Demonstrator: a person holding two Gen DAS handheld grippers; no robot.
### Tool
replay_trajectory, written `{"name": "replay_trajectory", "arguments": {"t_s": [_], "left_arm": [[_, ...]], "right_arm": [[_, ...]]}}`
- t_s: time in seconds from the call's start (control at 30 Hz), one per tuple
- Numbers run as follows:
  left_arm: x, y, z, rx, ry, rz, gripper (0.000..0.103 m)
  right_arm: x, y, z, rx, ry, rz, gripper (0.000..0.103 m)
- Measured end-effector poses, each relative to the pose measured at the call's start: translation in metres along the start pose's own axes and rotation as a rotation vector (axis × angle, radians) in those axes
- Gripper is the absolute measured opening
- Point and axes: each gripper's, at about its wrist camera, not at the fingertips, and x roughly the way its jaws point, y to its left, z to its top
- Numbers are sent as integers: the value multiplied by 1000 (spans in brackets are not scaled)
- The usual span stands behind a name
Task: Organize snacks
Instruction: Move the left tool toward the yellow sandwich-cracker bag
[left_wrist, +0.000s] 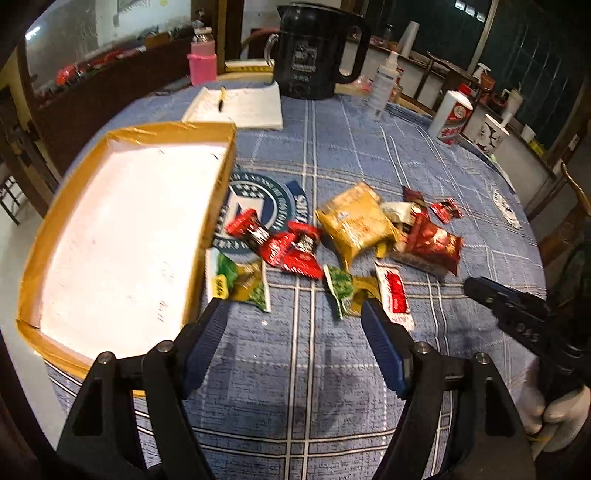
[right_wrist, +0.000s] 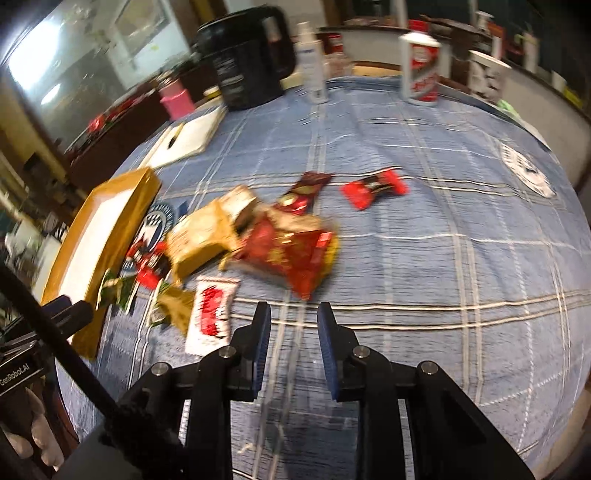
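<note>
A heap of snack packets lies on the blue plaid tablecloth: a yellow packet (left_wrist: 354, 221), red packets (left_wrist: 291, 247), green ones (left_wrist: 240, 280), a white-and-red sachet (left_wrist: 394, 295) and a dark red bag (left_wrist: 432, 240). Left of them stands a shallow box (left_wrist: 218, 184) with a tan taped rim and a bare white floor. My left gripper (left_wrist: 293, 306) hangs open above the cloth just short of the heap, nothing between its pads. My right gripper (right_wrist: 294, 308) stands with a narrow gap, near the sachet (right_wrist: 212, 310) and red bag (right_wrist: 291, 254), with nothing seen between its pads. It also shows at the right of the left wrist view (left_wrist: 480, 290).
At the far side stand a black kettle (left_wrist: 314, 51), a pink bottle (left_wrist: 202, 59), a notepad with a pen (left_wrist: 240, 107), a spray bottle (left_wrist: 384, 81), a white-and-red bottle (left_wrist: 452, 118) and a paper cup (left_wrist: 491, 134). A lone red candy (right_wrist: 373, 188) lies apart. A gloved hand (left_wrist: 561, 417) holds the right gripper.
</note>
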Motion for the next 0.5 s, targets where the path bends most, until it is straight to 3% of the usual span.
{"name": "replay_trajectory", "arguments": {"t_s": [0.07, 0.2, 0.5], "left_arm": [[0, 3, -1, -4, 3, -13, 75], [-4, 11, 2, -21, -6, -20, 75], [-3, 11, 8, 8, -1, 0, 75]], "right_arm": [[3, 13, 0, -35, 10, -7, 26], [7, 42, -1, -141, 12, -106, 26], [21, 49, -1, -180, 72, -285, 26]]}}
